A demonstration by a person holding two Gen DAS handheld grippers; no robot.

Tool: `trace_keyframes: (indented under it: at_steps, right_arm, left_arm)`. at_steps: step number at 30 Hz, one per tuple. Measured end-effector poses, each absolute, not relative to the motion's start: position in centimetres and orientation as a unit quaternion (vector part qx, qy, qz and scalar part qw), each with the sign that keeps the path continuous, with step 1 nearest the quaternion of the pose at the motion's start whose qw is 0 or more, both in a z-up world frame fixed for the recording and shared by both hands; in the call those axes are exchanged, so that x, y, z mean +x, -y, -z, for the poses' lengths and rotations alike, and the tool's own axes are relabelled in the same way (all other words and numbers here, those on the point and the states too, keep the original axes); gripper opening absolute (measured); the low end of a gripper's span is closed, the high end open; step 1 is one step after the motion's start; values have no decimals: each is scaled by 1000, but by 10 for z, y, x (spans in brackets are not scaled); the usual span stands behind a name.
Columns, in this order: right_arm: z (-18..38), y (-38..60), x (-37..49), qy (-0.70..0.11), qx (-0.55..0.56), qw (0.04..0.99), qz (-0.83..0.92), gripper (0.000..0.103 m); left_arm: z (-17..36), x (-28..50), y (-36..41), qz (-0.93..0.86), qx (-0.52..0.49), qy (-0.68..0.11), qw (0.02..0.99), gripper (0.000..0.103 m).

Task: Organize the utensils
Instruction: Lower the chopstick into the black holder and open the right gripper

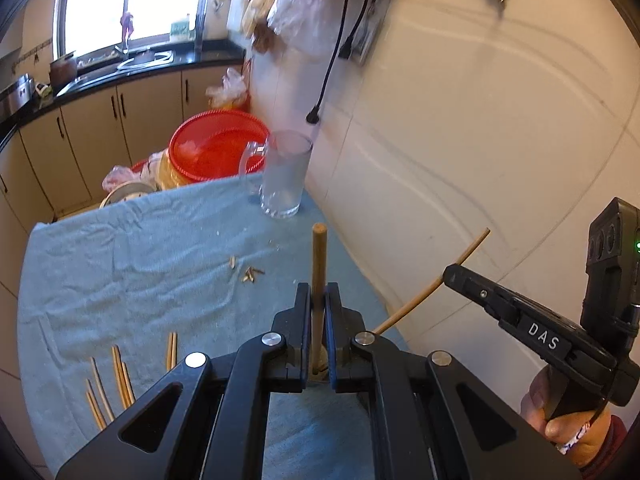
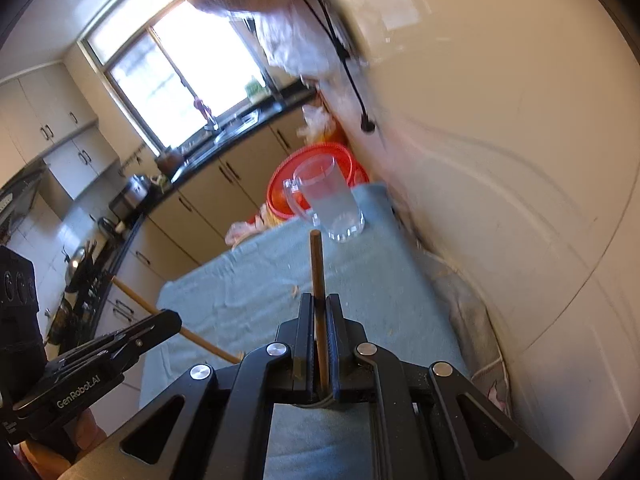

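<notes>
My left gripper (image 1: 319, 296) is shut on a wooden chopstick (image 1: 319, 264) that sticks up between its fingers, above the table's blue-green cloth (image 1: 140, 264). My right gripper (image 2: 320, 306) is shut on another chopstick (image 2: 317, 264). Each gripper shows in the other's view, the right one (image 1: 454, 274) with its thin chopstick (image 1: 466, 254), the left one (image 2: 168, 320) with its chopstick (image 2: 136, 298). A clear glass mug (image 1: 286, 176) stands upright at the cloth's far edge and also shows in the right wrist view (image 2: 332, 204). Several more chopsticks (image 1: 116, 376) lie on the cloth at the near left.
A white wall (image 1: 500, 120) runs close along the right of the table. A red basin (image 1: 218, 150) sits beyond the table's far edge. Small wooden bits (image 1: 250, 274) lie mid-cloth. Kitchen cabinets and a counter (image 1: 120, 76) stand at the back left.
</notes>
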State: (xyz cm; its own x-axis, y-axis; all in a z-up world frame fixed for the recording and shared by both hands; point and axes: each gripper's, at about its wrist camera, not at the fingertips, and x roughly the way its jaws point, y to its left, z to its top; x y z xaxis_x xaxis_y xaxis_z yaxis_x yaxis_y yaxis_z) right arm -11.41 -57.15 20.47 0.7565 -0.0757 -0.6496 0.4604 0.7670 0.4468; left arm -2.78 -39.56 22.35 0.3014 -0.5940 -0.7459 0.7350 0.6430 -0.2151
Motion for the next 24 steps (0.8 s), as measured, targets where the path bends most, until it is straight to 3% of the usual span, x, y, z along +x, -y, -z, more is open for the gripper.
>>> trace_keyframes:
  at_steps: [9, 11, 13, 15, 19, 21, 24]
  right_arm:
    - [-177, 582, -88, -349, 312, 871, 153, 7]
    - [-178, 582, -87, -347, 306, 873, 157, 7]
    - [-179, 582, -86, -344, 305, 874, 158, 7]
    - [-184, 583, -89, -338, 302, 877, 161, 8]
    - [-196, 582, -98, -321, 301, 882, 171, 13]
    - [-204, 582, -107, -309, 305, 884, 176, 17]
    - [-217, 578, -117, -293, 304, 889, 178, 29]
  left_arm:
    - [-202, -10, 404, 387, 91, -440, 805, 6]
    - [-203, -8, 403, 384, 90, -438, 808, 11]
    - [-205, -5, 402, 380, 88, -434, 812, 27]
    - [-211, -5, 399, 379, 83, -425, 818, 32]
    - [-225, -5, 390, 381, 76, -411, 825, 33]
    - [-235, -6, 383, 379, 70, -404, 830, 39]
    - [-248, -6, 367, 377, 56, -393, 837, 40]
